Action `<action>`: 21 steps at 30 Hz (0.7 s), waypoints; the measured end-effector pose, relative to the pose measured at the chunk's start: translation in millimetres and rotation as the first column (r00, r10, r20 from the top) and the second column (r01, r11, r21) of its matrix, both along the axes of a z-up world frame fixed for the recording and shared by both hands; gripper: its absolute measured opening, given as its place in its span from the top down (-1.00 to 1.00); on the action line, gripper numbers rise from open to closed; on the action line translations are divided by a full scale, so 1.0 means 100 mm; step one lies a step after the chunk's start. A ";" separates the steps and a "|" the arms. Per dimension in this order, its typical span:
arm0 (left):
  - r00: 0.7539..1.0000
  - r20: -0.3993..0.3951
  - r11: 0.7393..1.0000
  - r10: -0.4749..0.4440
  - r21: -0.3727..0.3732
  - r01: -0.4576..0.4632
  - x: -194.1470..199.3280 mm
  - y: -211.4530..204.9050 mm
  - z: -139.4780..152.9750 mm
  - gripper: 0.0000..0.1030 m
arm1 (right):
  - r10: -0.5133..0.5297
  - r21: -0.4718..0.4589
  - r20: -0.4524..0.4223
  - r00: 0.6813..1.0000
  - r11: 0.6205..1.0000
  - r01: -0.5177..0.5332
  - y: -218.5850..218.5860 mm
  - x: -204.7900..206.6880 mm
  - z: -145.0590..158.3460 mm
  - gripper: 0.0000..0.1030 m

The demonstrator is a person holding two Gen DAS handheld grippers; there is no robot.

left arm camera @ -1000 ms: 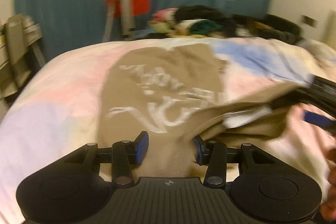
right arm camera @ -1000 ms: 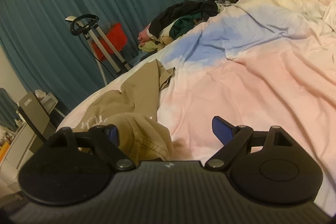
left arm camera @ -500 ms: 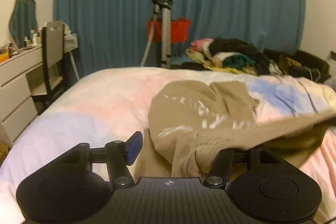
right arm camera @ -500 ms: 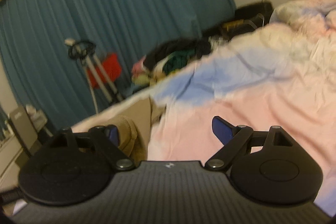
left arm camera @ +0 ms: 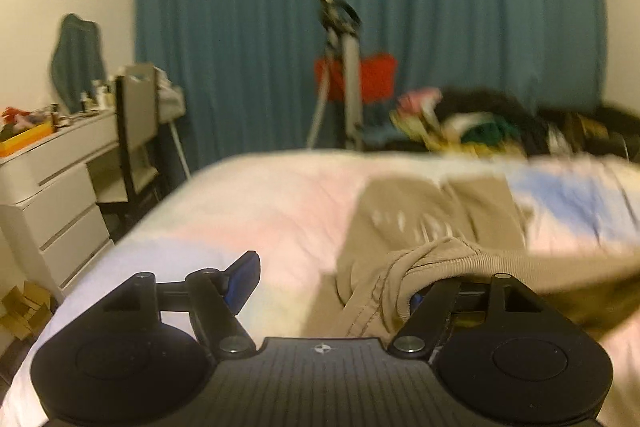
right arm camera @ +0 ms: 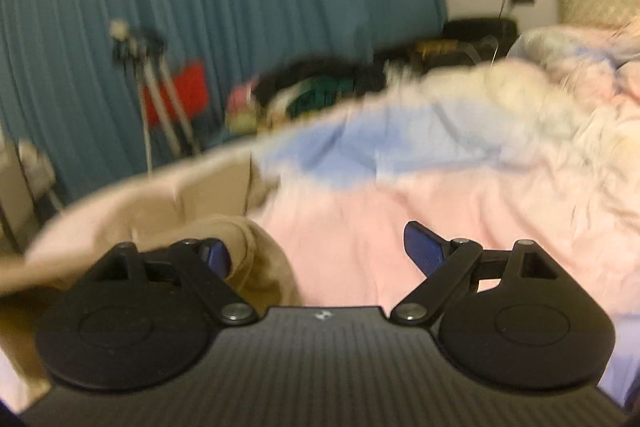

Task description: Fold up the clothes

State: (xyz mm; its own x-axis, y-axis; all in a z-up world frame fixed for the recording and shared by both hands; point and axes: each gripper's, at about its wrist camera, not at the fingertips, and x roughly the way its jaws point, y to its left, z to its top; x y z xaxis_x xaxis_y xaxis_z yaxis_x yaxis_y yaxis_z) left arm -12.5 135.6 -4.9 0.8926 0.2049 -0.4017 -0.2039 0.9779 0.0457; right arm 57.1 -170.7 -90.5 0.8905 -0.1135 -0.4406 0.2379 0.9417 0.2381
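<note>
A tan shirt (left arm camera: 424,223) with white lettering lies on the pastel bed cover (left arm camera: 256,203). Its ribbed edge is raised and drapes over the right finger of my left gripper (left arm camera: 328,283), whose jaws stand wide apart. In the right wrist view the same tan shirt (right arm camera: 168,203) bunches over the left finger of my right gripper (right arm camera: 316,251), whose jaws also stand wide apart. The cloth hangs on one finger of each gripper and is not pinched. Both views are blurred.
A pile of clothes (left arm camera: 472,123) lies at the bed's far edge. A tripod (left arm camera: 340,75) and a red box (left arm camera: 360,75) stand before the teal curtain. White drawers (left arm camera: 48,195) and a chair (left arm camera: 136,131) stand left. Rumpled bedding (right arm camera: 560,107) is at right.
Both grippers have risen and tilted up, so more curtain and wall show. The shirt's edge has lifted with them and still hangs over one finger of each.
</note>
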 end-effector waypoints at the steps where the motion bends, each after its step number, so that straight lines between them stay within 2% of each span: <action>1: 1.000 0.017 1.000 0.005 -0.005 -0.005 -0.02 0.02 0.03 -0.45 | 0.016 0.001 -0.028 0.999 1.000 -0.016 0.03 0.03 -0.05 -0.70; 3: 0.999 0.036 1.000 0.010 -0.010 -0.010 -0.03 0.05 0.08 -0.45 | 0.043 0.002 -0.080 0.996 0.999 -0.043 0.10 0.07 -0.14 -0.70; 5: 0.999 0.033 1.000 0.010 -0.012 -0.009 -0.03 0.06 0.09 -0.48 | 0.026 -0.019 -0.076 0.997 0.999 -0.028 0.14 0.05 -0.14 -0.70; 7: 1.000 0.014 1.000 -0.007 -0.018 0.008 -0.02 0.04 0.05 -0.49 | -0.026 -0.052 -0.035 0.999 0.998 0.024 0.14 -0.02 -0.10 -0.70; 9: 1.000 -0.002 1.000 -0.023 -0.019 0.023 0.00 0.00 0.01 -0.53 | -0.073 -0.046 0.014 0.997 0.996 0.073 0.09 -0.09 -0.06 -0.70; 11: 0.999 -0.021 0.999 -0.045 0.014 0.046 0.02 -0.10 -0.05 -0.55 | -0.124 -0.046 0.051 0.991 0.991 0.127 0.01 -0.15 -0.02 -0.70; 13: 0.994 -0.078 0.997 -0.075 0.024 0.077 0.09 -0.18 -0.17 -0.60 | -0.174 -0.056 0.080 0.981 0.982 0.179 -0.04 -0.21 0.00 -0.70; 15: 0.984 -0.141 0.994 -0.106 -0.010 0.105 0.10 -0.21 -0.26 -0.60 | -0.215 -0.048 0.108 0.971 0.974 0.221 -0.10 -0.27 0.03 -0.70; 17: 0.979 -0.170 0.993 -0.116 -0.020 0.114 0.11 -0.22 -0.30 -0.60 | -0.235 -0.031 0.142 0.961 0.970 0.242 -0.15 -0.34 0.07 -0.70; 21: 0.970 -0.207 0.992 -0.124 -0.012 0.124 0.13 -0.23 -0.35 -0.63 | -0.235 -0.070 0.224 0.946 0.964 0.257 -0.09 -0.45 0.22 -0.70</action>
State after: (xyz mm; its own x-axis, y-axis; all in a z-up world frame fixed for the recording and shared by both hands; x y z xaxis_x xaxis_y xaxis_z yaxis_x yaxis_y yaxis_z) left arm 0.5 112.7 -40.3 0.8084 0.0984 -0.5804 -0.0668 0.9949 0.0756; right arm 11.8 -180.2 -68.6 0.9010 -0.3736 -0.2206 0.4190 0.8813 0.2188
